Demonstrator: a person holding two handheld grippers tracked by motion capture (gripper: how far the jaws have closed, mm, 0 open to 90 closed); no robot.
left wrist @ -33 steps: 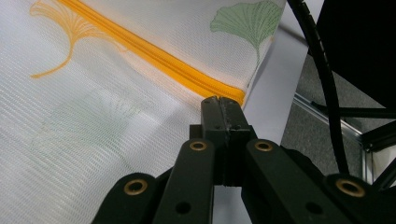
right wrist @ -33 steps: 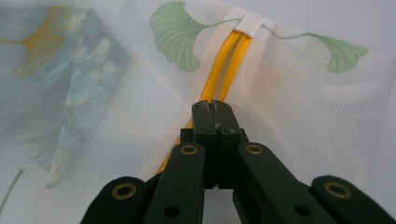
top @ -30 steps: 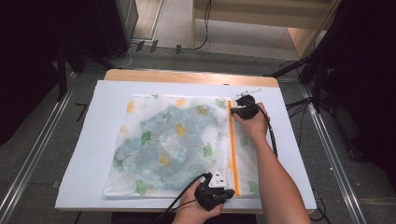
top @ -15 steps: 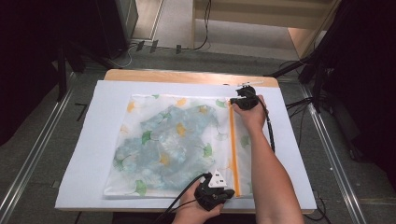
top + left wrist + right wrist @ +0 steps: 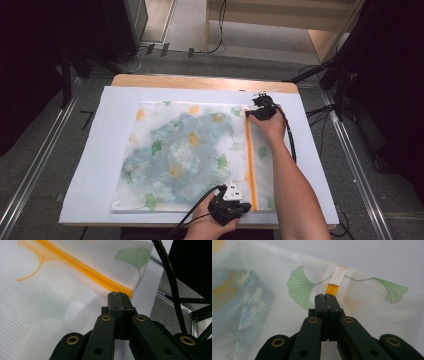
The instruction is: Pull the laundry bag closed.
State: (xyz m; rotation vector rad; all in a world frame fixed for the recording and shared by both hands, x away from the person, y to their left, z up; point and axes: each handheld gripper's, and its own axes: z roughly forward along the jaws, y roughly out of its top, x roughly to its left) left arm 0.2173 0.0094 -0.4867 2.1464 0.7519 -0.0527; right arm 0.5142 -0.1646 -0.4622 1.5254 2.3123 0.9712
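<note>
We hold the white ginkgo-print mesh zip bag (image 5: 185, 155) with its orange zipper (image 5: 248, 155) apparently fully closed, left tool (image 5: 119, 295) and right tool (image 5: 325, 298) both pressed together at its ends; release remains.

Grey floor (image 5: 60, 145) — wooden table (image 5: 200, 81)

Your wooden table (image 5: 150, 80) carries a white sheet (image 5: 95, 160) covering nearly its whole top. Flat on that sheet lies a mesh bag (image 5: 185, 150) with its orange zipper (image 5: 248, 155) running from your left tongs (image 5: 231, 210) to your right tongs (image 5: 260, 111).
</note>
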